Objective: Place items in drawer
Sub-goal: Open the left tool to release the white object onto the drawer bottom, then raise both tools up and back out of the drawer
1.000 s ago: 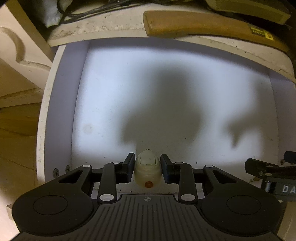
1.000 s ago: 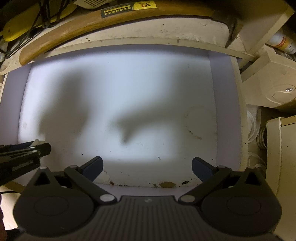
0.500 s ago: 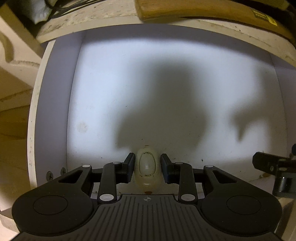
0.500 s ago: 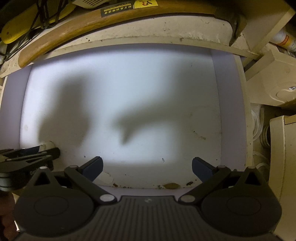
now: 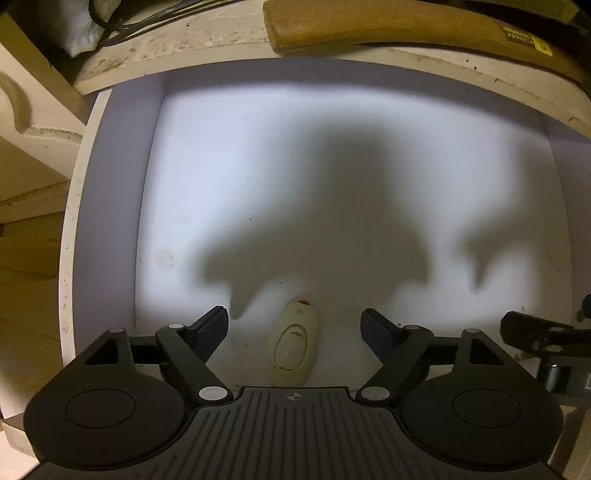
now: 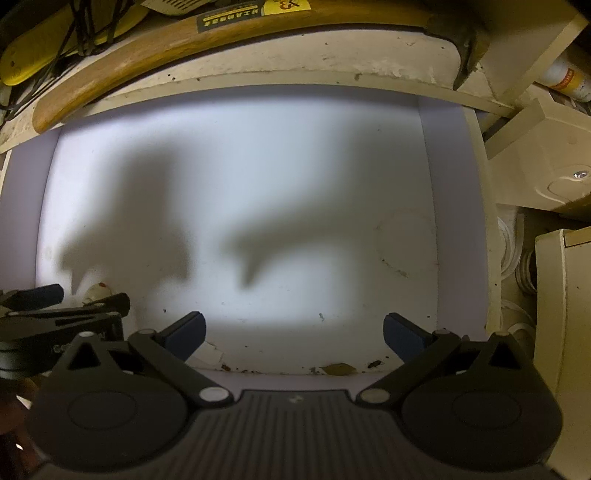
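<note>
A white drawer (image 5: 110, 229) is seen pulled out beneath both downward-pointing grippers, its pale floor lit and crossed by their shadows. The step in hand is judged to be the release of an item into it: a small cream oval object (image 5: 293, 343) with a ringed window on its face and a reddish spot at its far end lies flat on the drawer floor near the front wall, between the jaws of the left gripper (image 5: 294, 321) but touched by neither pad. Those jaws are opening, and a clear gap is seen on each side of the object. The right gripper (image 6: 294, 328) hangs over the right half of the drawer with its fingers spread wide and nothing between them. The next move is judged to call for the left gripper to be lifted straight up, so that the object is not nudged by a fingertip, after which a further item would have to be fetched. Above the back of the drawer a shelf edge is crossed by a wooden-handled hammer (image 6: 155, 62), with dark cables (image 5: 147, 20) and a yellow tool (image 6: 48, 48) beside it; these overhang only the rear and are not thought to block a vertical withdrawal. Crumbs and a torn scrap (image 6: 210, 356) are gathered along the front wall, well clear of the object. The two grippers stand close together, so a sideways swing could bring them into contact.
</note>
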`<state>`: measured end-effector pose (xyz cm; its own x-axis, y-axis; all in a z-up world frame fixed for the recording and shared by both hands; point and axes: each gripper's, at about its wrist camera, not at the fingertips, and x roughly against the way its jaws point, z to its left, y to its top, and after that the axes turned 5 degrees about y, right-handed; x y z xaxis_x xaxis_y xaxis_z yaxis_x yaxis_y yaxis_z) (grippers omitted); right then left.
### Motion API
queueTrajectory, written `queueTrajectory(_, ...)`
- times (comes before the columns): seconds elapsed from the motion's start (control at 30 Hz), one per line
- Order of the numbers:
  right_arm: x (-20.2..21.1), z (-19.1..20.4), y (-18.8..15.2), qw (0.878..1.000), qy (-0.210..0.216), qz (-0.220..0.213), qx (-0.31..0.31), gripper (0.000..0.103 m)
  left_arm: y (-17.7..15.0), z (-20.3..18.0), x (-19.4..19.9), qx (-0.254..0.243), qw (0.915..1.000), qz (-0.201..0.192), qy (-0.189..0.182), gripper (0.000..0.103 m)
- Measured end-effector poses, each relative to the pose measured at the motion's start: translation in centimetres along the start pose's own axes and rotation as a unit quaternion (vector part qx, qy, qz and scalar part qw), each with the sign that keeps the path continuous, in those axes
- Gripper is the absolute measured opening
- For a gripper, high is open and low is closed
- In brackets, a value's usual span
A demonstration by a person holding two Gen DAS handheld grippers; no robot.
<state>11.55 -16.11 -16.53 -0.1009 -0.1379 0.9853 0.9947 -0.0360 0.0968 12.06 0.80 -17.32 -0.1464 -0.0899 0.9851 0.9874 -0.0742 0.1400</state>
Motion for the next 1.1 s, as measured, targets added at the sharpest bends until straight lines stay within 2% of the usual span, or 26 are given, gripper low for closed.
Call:
queueTrajectory(0.17,0.2,0.0,0.0,1.0,-0.001,-0.001,-0.001,0.103,0.4,0.8,-0.4,0.004,0.9999,0.005,-0.008,0.082)
queueTrajectory(0.27,0.3,-0.1,-0.1,1.0,-0.001,-0.001,-0.003,0.103,0.6,1.2,-0.5,0.012,0.9999,0.003,-0.007,0.086)
queueTrajectory(0.33,0.3,-0.1,-0.1,1.0,-0.001,-0.001,-0.003,0.103,0.7,1.5,-0.3,0.016,0.9998,0.001,-0.007,0.093)
queueTrajectory(0.67,0.6,-0.4,-0.1,1.0,-0.008,-0.004,-0.006,0.103,0.8,2.2,0.7,0.025,0.9996,0.001,-0.011,0.094)
queueTrajectory(0.73,0.6,-0.5,-0.1,1.0,-0.009,-0.005,-0.008,0.103,0.6,1.9,1.1,0.028,0.9995,-0.001,-0.013,0.098)
queueTrajectory(1.1,0.5,-1.0,-0.2,1.0,-0.011,-0.008,-0.011,0.103,1.9,1.6,1.7,0.042,0.9989,-0.003,-0.022,0.102)
